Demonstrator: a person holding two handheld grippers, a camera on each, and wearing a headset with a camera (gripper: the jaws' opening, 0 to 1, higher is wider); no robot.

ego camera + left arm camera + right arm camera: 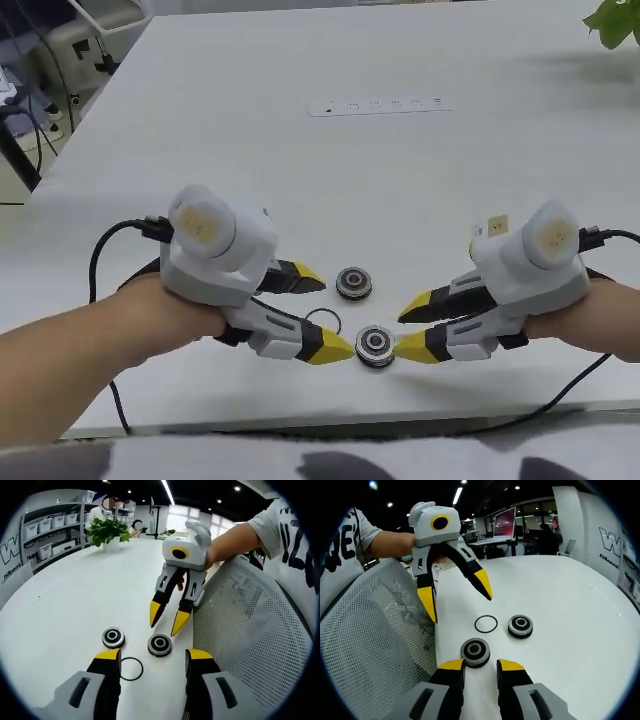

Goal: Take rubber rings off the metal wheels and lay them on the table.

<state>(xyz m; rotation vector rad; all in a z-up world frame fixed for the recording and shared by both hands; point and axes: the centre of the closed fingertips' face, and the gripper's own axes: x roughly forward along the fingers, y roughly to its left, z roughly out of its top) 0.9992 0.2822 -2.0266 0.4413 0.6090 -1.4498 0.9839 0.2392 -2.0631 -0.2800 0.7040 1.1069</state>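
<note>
Power strip [380,105] and plant [612,22] well beyond wheels [354,283], ring [322,322]

Near wheel [375,345] blocks the gap between left tongs [330,313] and right tongs [403,332]. Far wheel [354,283] and loose ring [322,322] lie close by. Tabletop [400,190] beyond is open up to the power strip [380,105].

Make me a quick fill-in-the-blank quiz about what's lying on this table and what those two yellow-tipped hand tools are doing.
1. The left gripper and the right gripper both have their jaws ___.
2. On the table lie ___ metal wheels.
3. A loose rubber ring lies flat on the table between the jaws of the ___ gripper.

Missing words: open; two; left.
</note>
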